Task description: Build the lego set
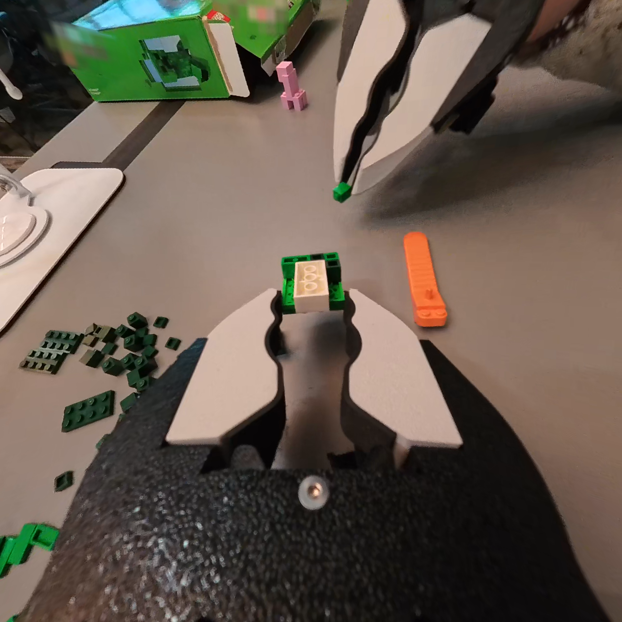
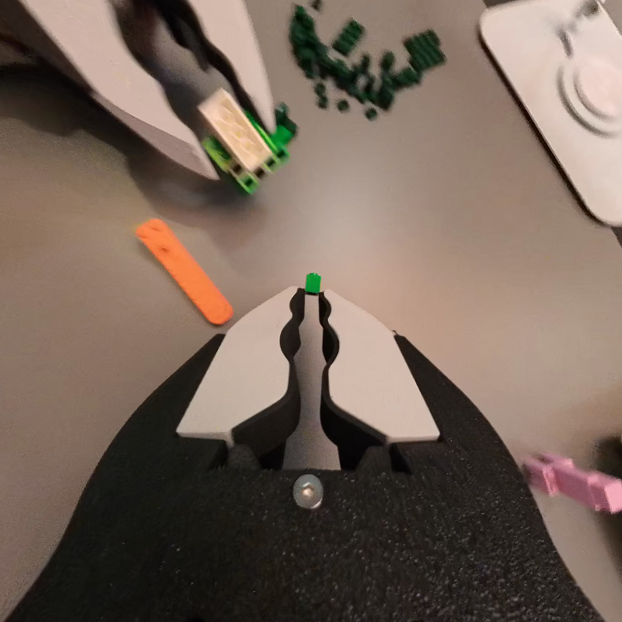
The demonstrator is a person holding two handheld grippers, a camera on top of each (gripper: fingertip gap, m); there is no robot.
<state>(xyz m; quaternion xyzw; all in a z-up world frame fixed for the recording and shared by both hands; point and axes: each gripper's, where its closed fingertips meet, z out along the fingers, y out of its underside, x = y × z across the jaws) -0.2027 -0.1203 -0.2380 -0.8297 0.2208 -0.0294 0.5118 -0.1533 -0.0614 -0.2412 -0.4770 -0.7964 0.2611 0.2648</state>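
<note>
My left gripper (image 1: 312, 296) is shut on a small green assembly (image 1: 311, 286) with a white brick on top, holding it by its sides at the table surface. It also shows in the right wrist view (image 2: 249, 148), blurred. My right gripper (image 2: 312, 292) is shut on a tiny bright green brick (image 2: 313, 283) at its fingertips, above the table. In the left wrist view that gripper (image 1: 346, 188) comes in from the upper right with the green brick (image 1: 342, 192), apart from the assembly.
An orange brick separator (image 1: 424, 279) lies right of the assembly. Loose dark green pieces (image 1: 111, 356) lie at left. A pink figure (image 1: 292, 88) and a green box (image 1: 148, 57) stand at the back. A white mat (image 1: 67, 202) with a glass item lies left.
</note>
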